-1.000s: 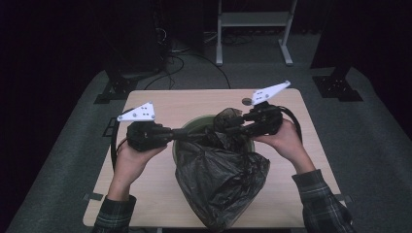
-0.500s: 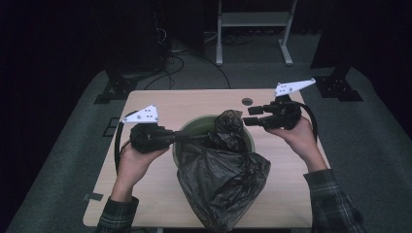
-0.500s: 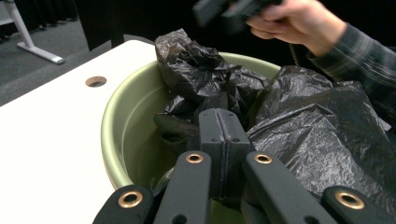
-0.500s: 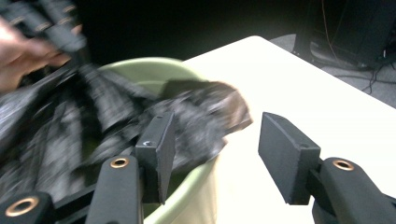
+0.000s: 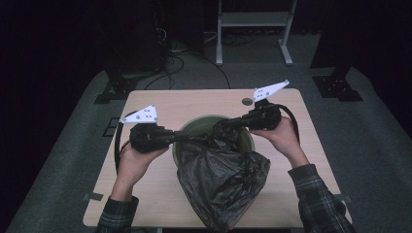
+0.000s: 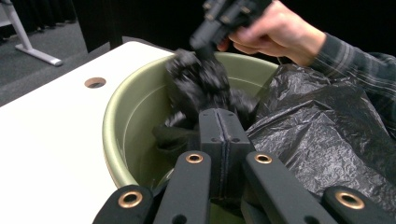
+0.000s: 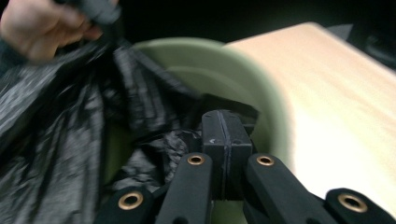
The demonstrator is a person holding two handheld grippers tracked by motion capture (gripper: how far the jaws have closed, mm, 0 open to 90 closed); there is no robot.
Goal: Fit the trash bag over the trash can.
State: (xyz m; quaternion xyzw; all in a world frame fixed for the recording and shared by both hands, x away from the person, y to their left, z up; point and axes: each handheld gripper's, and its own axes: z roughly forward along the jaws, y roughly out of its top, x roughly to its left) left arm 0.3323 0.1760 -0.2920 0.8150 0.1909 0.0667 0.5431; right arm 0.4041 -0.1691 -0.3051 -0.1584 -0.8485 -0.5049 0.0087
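lining the green bin with the black bag

both grippers pinch the bag [image 5: 221, 170] over the green bin [image 5: 192, 127]. left gripper [image 5: 206, 138] holds one edge; right gripper [image 5: 228, 124] has just closed on another. pull the edges apart gently and hook them over the rim.

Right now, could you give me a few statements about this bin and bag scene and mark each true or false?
1. The black plastic bag hangs over the near rim of the green bin. True.
2. The bin lies tipped on its side. False: it stands upright on the wooden table.
3. The left tool is shut, at the bag. True.
4. The right tool is wide open. False: its jaws are shut.
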